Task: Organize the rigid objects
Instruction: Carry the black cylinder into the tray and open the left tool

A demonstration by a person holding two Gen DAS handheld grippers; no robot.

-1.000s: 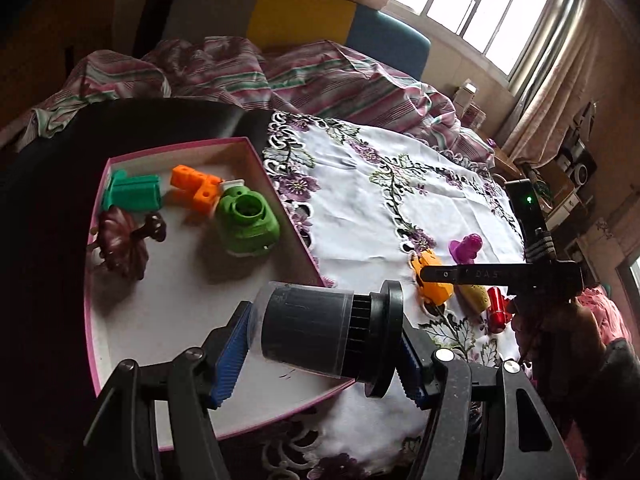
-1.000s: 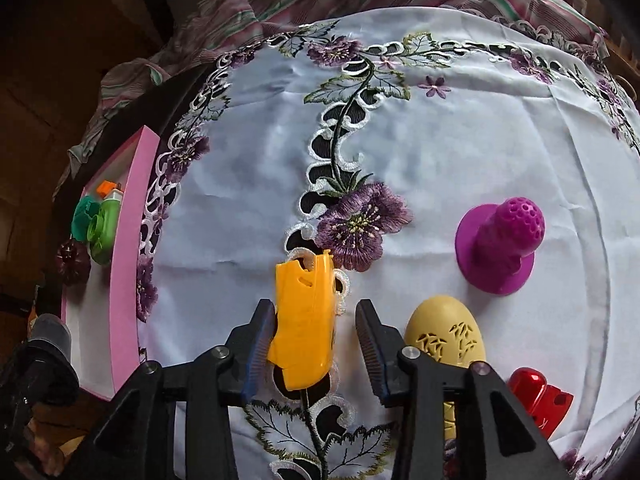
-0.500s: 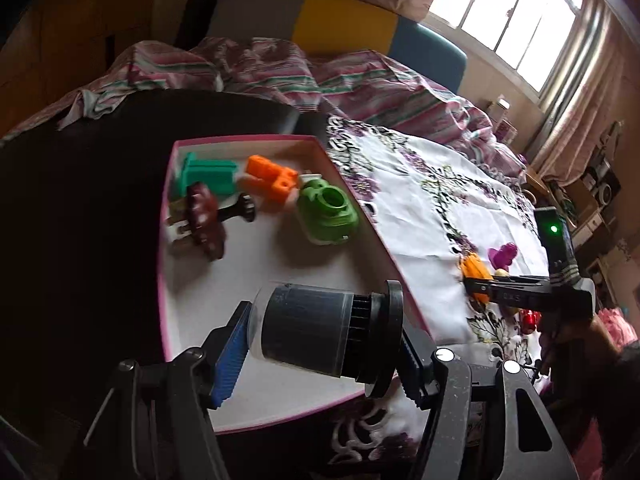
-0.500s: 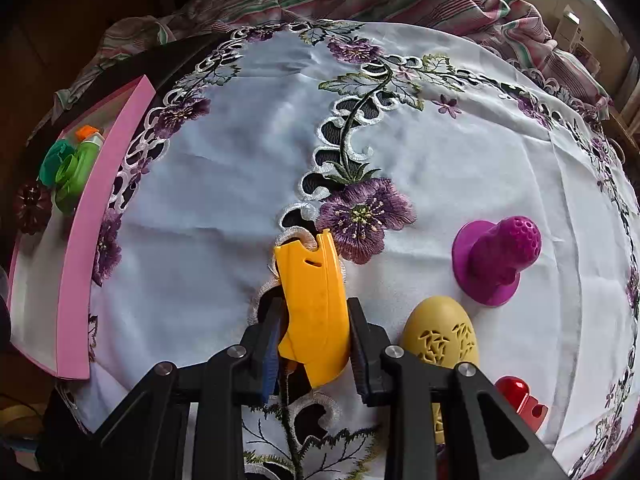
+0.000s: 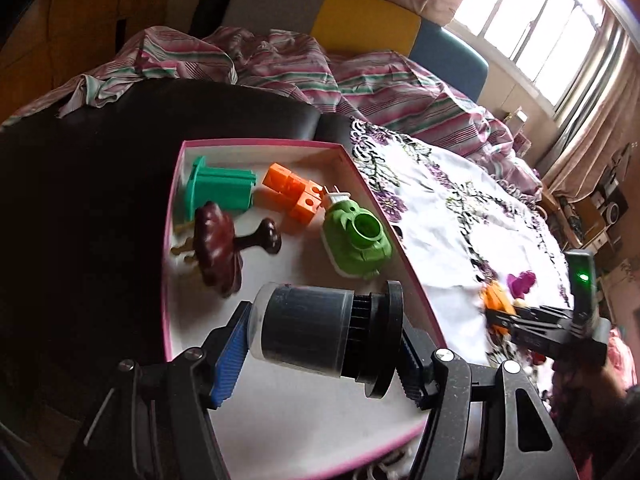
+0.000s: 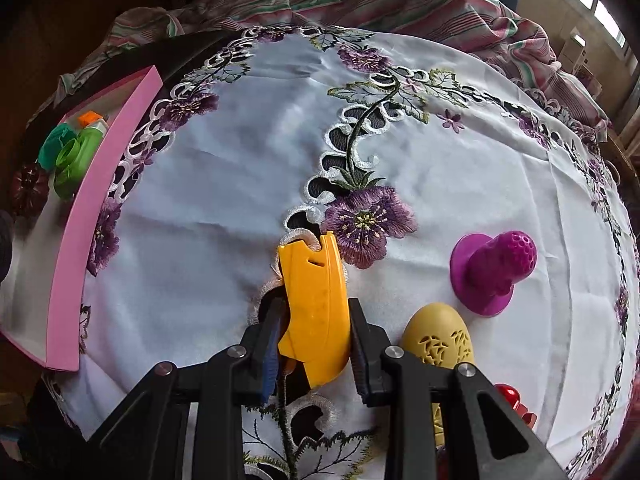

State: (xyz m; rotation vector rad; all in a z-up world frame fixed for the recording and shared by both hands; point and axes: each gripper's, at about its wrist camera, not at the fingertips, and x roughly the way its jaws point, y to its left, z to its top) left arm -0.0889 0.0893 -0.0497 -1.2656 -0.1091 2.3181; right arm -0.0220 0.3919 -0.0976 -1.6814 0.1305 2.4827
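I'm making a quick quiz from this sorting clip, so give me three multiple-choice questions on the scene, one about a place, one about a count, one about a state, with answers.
1. Where does the purple knob toy stand?
A. in the pink box
B. on the white tablecloth
C. on the bed

2. How many toys lie in the pink box?
A. two
B. four
C. six

3. What is the right gripper doing?
A. hanging open
B. shut on nothing
C. shut on the yellow toy

Answers:
1 B, it stands on the tablecloth beside the egg.
2 B: teal, orange, green and dark red pieces.
3 C, both pads press its sides.
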